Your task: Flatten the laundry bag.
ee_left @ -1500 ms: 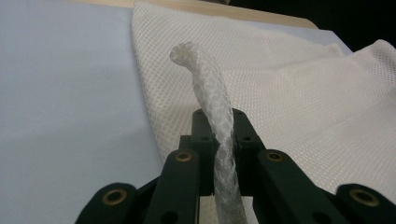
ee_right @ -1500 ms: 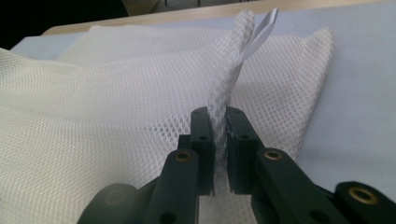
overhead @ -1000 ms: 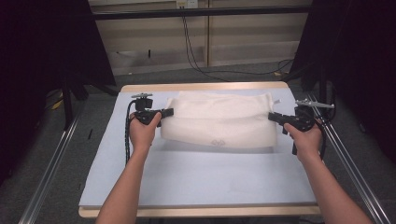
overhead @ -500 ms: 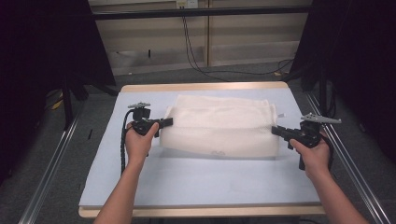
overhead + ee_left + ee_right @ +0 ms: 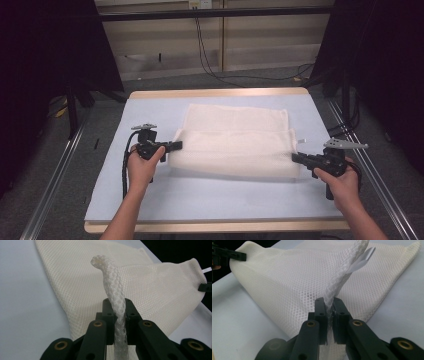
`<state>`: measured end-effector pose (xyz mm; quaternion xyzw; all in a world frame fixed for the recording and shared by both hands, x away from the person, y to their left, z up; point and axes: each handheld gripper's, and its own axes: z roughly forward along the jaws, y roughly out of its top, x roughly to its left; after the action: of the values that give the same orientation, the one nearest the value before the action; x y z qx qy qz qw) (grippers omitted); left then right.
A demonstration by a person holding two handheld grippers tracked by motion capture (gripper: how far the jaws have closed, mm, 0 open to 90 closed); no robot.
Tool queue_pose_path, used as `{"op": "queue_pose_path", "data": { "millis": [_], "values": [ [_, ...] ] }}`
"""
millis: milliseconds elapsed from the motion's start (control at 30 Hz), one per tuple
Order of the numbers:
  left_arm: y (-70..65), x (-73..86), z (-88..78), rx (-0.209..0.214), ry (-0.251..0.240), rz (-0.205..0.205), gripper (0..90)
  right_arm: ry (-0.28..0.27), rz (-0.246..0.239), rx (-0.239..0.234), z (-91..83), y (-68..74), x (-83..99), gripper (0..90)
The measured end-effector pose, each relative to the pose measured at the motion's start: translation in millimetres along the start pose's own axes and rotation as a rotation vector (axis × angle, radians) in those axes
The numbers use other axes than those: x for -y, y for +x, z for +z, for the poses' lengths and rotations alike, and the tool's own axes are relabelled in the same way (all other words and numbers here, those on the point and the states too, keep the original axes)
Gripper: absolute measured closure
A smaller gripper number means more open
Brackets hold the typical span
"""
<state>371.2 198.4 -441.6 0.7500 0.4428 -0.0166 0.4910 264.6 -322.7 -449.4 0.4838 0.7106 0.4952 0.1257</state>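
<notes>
High view: white mesh cloth [image 5: 234,142] lying folded on the bench [image 5: 150,200], light blue cover, roughly centred and toward the far half. Front layer doubled over the back layer, fold line running across the bench. Left tongs [image 5: 176,145] at the cloth's left front corner, right tongs [image 5: 296,158] at the right front corner, both pointing inward at the cloth. Forearms entering from the bottom edge. Cable looping down from the left tongs beside the wrist. Grey three-cornered plate on top of each.

Left gripper view: tongs [image 5: 117,308] clamped narrow on a bunched edge of the mesh cloth [image 5: 140,282]; pinched fabric standing up between the jaws as a rope-like ridge, curling over at the top. Rest of the cloth spreading away across the bench [image 5: 22,302]. Tip of the other tongs at the far right edge, at the opposite corner.

Right gripper view: tongs [image 5: 329,307] pinched narrow on the cloth [image 5: 287,282] corner, mesh squeezed between the jaws. Small white tag [image 5: 360,260] sticking out of the seam just above the grip. Left tongs [image 5: 235,255] at the far upper left, on the opposite corner.
</notes>
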Motion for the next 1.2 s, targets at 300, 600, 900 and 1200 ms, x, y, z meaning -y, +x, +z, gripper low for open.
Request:
{"op": "queue_pose_path", "data": {
  "millis": [300,600,900,1200],
  "values": [
    [-2.2,18.5,-2.6,-0.004,0.045,-0.001,82.4,0.048,0.010,-0.027,-5.3,8.8,23.1,83.9],
    [-5.0,31.2,-2.6,-0.018,0.079,0.003,82.3,0.084,0.042,-0.039,-7.2,12.9,36.4,81.1],
    [-3.6,35.0,-1.5,-0.031,0.091,0.005,82.3,0.056,0.074,-0.041,-26.5,9.6,30.8,59.8],
    [-4.0,35.3,-2.4,-0.027,0.087,0.013,82.3,0.038,0.090,0.057,-34.0,-10.1,26.1,59.4]
  ]
}}
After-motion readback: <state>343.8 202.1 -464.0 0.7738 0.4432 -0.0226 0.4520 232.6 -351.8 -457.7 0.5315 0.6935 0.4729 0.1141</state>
